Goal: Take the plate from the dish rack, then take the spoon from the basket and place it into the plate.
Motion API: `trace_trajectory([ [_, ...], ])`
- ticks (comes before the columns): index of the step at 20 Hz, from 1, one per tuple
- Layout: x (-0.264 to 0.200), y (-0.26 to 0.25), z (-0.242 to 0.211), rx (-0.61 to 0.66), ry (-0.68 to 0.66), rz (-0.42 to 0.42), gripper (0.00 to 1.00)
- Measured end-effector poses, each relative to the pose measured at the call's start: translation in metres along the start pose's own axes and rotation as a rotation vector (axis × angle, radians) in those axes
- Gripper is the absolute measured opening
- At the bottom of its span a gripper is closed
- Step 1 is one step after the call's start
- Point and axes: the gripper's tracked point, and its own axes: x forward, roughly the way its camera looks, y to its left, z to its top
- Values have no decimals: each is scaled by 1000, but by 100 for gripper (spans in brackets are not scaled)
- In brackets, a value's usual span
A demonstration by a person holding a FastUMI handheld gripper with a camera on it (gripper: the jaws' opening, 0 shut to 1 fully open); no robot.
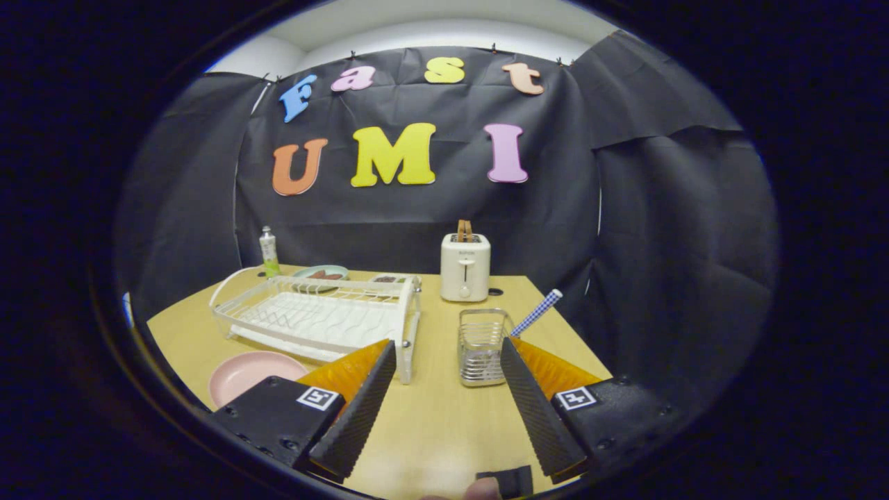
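The wooden table [430, 417] carries everything, and most of its far half is taken by the white wire dish rack [319, 316], which stands empty, its slots bare; that fits the first step being done, since the pink plate [253, 371] already lies flat on the table just in front of the rack, beside the left finger and partly hidden behind the gripper's body, low and open-faced so that something can be dropped into it. Beyond the rack, the white toaster [465, 267] stands against the back wall with slices poking out of its top, and to its left a shallow dish [321, 273] and a small bottle with a green base [269, 253] sit at the table's far edge, well apart from the work. The metal wire basket [480, 347] stands upright just ahead of the right finger, right of the rack's end; the spoon [536, 312] leans in it with its blue chequered handle slanting up and out over the rim, which leaves the handle free to be pinched. The gripper [444, 396] hovers over bare table with its fingers spread wide, holding nothing; I judge the wide spread to be readiness for the handle, with the basket slightly right of the gap, so the approach would need to swing that way.
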Motion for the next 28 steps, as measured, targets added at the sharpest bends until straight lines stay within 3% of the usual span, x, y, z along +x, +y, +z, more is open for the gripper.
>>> trace_trajectory([
  [9,79,-62,0,102,38,4,98],
  [13,109,-72,2,142,44,15,89],
  [20,124,-73,7,199,53,36,60],
  [25,116,-57,15,220,43,43,27],
  [28,108,-43,22,238,40,55,18],
])
